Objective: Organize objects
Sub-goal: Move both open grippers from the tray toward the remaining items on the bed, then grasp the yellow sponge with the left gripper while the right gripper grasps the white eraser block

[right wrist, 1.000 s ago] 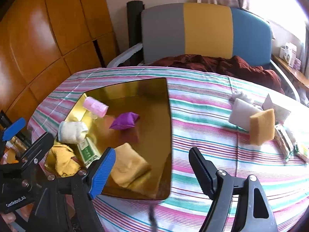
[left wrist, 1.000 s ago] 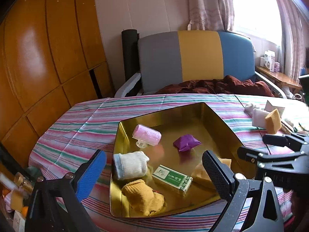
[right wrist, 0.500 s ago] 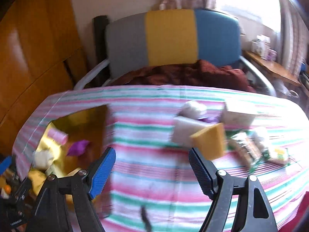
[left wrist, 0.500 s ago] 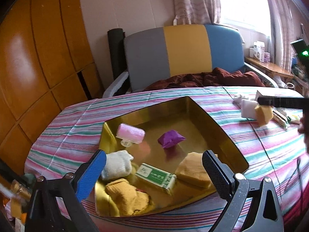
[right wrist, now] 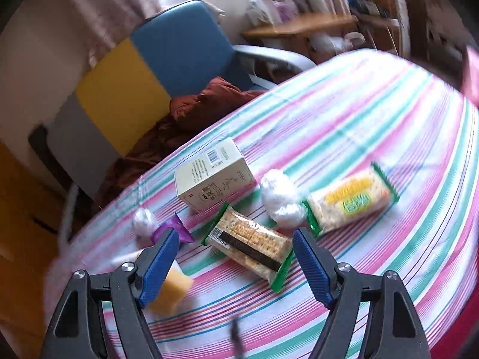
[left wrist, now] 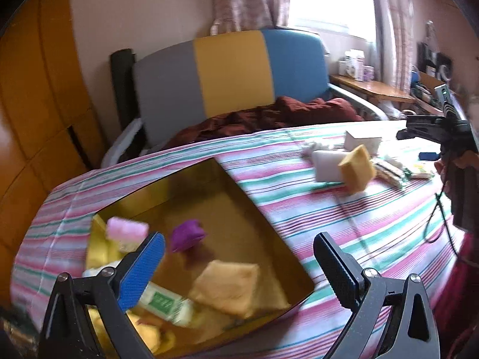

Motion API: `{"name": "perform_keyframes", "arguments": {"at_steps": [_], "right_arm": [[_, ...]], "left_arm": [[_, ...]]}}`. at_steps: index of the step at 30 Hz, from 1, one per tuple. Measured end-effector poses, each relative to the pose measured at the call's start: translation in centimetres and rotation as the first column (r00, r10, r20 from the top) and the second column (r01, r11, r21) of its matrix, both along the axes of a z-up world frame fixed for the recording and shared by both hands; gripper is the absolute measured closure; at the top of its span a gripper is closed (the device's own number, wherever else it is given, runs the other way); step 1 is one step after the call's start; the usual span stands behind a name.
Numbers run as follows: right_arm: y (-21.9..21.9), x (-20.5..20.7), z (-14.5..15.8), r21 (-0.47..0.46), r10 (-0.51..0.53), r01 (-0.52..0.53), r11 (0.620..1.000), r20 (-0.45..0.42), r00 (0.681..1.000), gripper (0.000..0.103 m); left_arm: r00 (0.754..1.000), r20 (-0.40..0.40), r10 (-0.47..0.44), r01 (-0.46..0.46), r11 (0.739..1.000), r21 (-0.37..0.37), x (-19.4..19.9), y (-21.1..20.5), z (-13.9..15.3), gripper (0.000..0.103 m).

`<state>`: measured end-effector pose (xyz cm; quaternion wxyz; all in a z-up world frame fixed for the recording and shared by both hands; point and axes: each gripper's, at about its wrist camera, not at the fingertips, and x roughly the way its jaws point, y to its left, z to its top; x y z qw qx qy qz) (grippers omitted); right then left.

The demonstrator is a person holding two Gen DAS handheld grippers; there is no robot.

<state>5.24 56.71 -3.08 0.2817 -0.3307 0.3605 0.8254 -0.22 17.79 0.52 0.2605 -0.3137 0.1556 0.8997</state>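
Observation:
My left gripper (left wrist: 239, 257) is open and empty above the near edge of a gold tray (left wrist: 179, 179). The tray holds a pink roll (left wrist: 127, 230), a purple pouch (left wrist: 187, 234), a tan sponge (left wrist: 227, 284), a green-and-white packet (left wrist: 164, 302) and yellow cloth. My right gripper (right wrist: 236, 257) is open and empty just above a cracker packet (right wrist: 251, 242) on the striped tablecloth. Close by lie a second snack packet (right wrist: 350, 200), a white plastic wad (right wrist: 281, 200), a cream box (right wrist: 212, 179), a purple wrapper (right wrist: 176, 227) and a yellow sponge (right wrist: 170, 293).
A grey, yellow and blue chair (left wrist: 233, 71) with a dark red blanket (left wrist: 269, 116) stands behind the table. A white sponge (left wrist: 327, 164) and yellow sponge (left wrist: 357, 169) lie right of the tray. A wooden shelf (right wrist: 299, 27) with clutter is at the far right.
My right gripper has swung right, away from the tray, to the snack packets at the table's right side. My left gripper's view has turned right and tilted, staying over the tray.

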Motion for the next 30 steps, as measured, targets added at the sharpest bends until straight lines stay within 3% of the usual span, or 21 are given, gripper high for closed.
{"name": "perform_keyframes", "arguments": {"at_steps": [6,13,21,27,29,30], "right_arm": [[0.1,-0.2,-0.3,-0.066,0.016,-0.016,0.998,-0.009,1.000,0.023],[1.2,1.1,-0.1,-0.111,-0.041,0.033,0.993,-0.067,0.997,0.023],[1.8,1.5,-0.2,-0.154,-0.054,0.038,0.987,-0.099,0.994,0.023],[1.9,1.1,-0.5,-0.174,-0.037,0.018,0.985,-0.103,0.994,0.022],[1.9,1.1,-0.7,-0.178,-0.033,0.014,0.984,-0.102,0.994,0.022],[1.9,1.1,-0.7,-0.180,-0.031,0.012,0.984,-0.105,0.994,0.022]], "left_arm": [[0.993,0.059,-0.106,0.105,0.994,0.024,-1.1,5.7,0.2,0.003],[0.961,0.210,-0.182,0.168,0.982,0.084,-3.5,13.5,-1.0,0.005],[0.931,0.320,-0.179,0.168,0.984,0.061,-5.9,21.1,-4.0,0.004],[0.935,0.340,-0.106,0.113,0.994,-0.003,-7.7,24.9,-6.7,0.004],[0.932,0.348,-0.097,0.110,0.994,-0.018,-8.2,25.6,-7.4,0.012],[0.925,0.364,-0.113,0.122,0.993,-0.001,-8.3,25.5,-7.7,0.042]]}}
